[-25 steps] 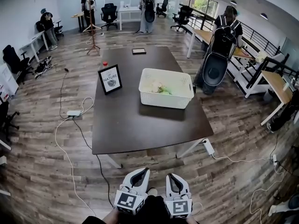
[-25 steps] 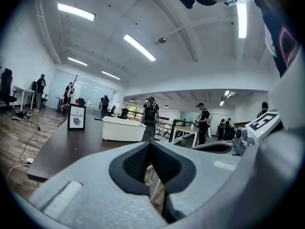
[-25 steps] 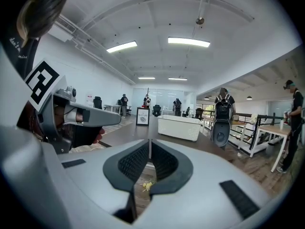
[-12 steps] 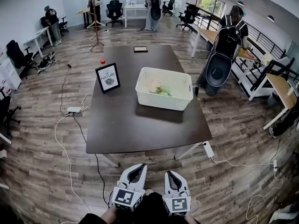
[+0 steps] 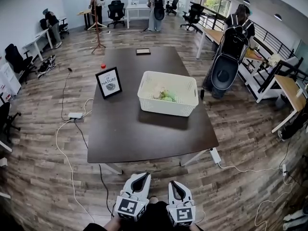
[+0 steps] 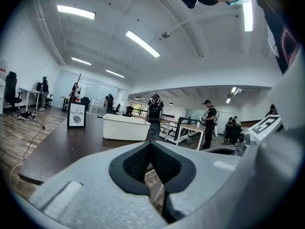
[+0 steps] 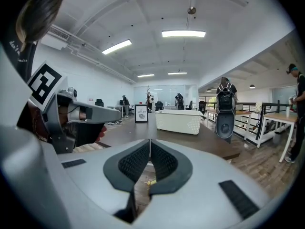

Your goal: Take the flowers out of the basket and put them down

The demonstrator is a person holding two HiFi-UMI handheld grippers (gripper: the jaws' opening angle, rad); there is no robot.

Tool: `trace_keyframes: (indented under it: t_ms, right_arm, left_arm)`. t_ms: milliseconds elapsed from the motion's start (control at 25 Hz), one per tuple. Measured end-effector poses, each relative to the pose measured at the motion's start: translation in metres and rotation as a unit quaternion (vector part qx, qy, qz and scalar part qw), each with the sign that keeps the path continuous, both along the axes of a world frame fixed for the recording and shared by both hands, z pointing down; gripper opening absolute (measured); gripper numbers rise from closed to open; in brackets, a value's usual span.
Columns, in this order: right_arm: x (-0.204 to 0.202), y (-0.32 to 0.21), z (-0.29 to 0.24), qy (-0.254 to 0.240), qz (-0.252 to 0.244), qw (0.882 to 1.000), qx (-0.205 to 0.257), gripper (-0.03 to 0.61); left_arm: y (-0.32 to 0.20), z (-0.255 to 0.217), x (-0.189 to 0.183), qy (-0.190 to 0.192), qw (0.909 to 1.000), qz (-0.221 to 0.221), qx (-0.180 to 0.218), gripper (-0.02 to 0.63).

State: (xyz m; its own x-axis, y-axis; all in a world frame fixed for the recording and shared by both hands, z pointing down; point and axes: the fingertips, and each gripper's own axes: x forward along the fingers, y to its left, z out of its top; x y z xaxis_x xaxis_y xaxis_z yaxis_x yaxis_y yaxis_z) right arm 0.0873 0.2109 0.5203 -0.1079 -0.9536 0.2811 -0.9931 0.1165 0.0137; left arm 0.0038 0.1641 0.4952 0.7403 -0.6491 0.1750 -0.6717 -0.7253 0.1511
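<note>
A white lattice basket (image 5: 168, 94) stands on the dark table (image 5: 144, 129), right of centre, with pale and green flowers (image 5: 162, 94) lying inside. Both gripper views show the same basket (image 6: 125, 127) (image 7: 177, 120) far ahead on the table. My left gripper (image 5: 141, 176) and right gripper (image 5: 173, 183) hang side by side near my body, short of the table's near edge. Both are shut with nothing between their pads. The left gripper (image 6: 150, 143) and the right gripper (image 7: 149, 141) show their pads touching at the tips.
A framed "NATURE" sign (image 5: 109, 82) stands left of the basket, with a small red object (image 5: 102, 66) and a dark tablet (image 5: 143, 51) beyond it. Cables and a power strip (image 5: 75, 115) lie on the floor at the left. Several people stand at desks around the room.
The table and basket have slid slightly up and left in the head view. Both grippers sit a little lower in the picture, still side by side and shut.
</note>
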Motion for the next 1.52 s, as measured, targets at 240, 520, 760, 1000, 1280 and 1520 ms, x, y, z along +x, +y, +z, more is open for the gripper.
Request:
trace_keyframes:
  t_ms: [240, 520, 760, 1000, 1280, 1520]
  right_arm:
    - [0.003, -0.013, 0.015, -0.007, 0.013, 1.000, -0.021, 0.014]
    - [0.018, -0.052, 0.012, -0.003, 0.039, 0.999, -0.022, 0.011]
    - [0.024, -0.098, 0.017, -0.009, 0.051, 0.999, -0.015, 0.011]
    - [0.018, -0.145, 0.015, -0.006, 0.052, 0.999, -0.015, 0.008]
    - [-0.003, -0.183, 0.022, -0.023, 0.049, 0.998, -0.020, 0.008]
    - [-0.024, -0.204, 0.028, -0.033, 0.037, 0.999, -0.019, 0.008]
  left_arm:
    - [-0.016, 0.014, 0.005, -0.008, 0.9997, 0.019, -0.017, 0.009]
    - [-0.065, 0.014, 0.021, -0.003, 0.9989, 0.040, -0.026, 0.009]
    - [-0.112, 0.012, 0.031, -0.002, 0.9978, 0.063, -0.019, 0.009]
    - [-0.158, 0.008, 0.030, -0.004, 0.9967, 0.079, -0.019, 0.009]
    - [-0.192, 0.008, 0.020, -0.009, 0.9945, 0.104, -0.016, 0.009]
    - [-0.215, 0.014, 0.003, -0.014, 0.9953, 0.093, -0.024, 0.009]
